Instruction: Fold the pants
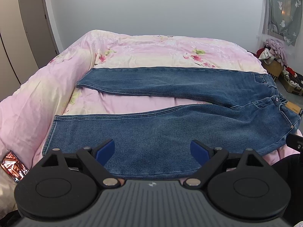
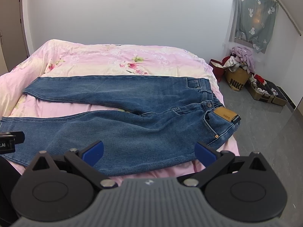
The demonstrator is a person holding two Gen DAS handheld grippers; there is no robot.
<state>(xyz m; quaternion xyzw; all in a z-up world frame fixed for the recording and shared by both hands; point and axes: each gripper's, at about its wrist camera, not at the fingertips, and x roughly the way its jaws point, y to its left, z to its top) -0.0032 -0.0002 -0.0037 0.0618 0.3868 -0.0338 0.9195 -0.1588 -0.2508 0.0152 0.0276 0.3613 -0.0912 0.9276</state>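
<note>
Denim jeans (image 1: 170,124) lie flat on the bed (image 1: 132,47); we hold left tongs (image 1: 153,151) and right tongs (image 2: 149,152) spread wide, empty, ready to pinch the near leg's edge and fold it evenly over the far leg.

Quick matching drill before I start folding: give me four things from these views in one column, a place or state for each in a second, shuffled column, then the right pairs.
Things:
1. jeans
2. phone
3. Nike box
4. left tongs

Places or states:
A. on the floor beside the bed, heaped with clothes
B. open, holding nothing
C. spread flat on the pink bedspread, legs apart
D. screen lit, at the bed's left edge

Pairs: 1-C, 2-D, 3-A, 4-B
</note>
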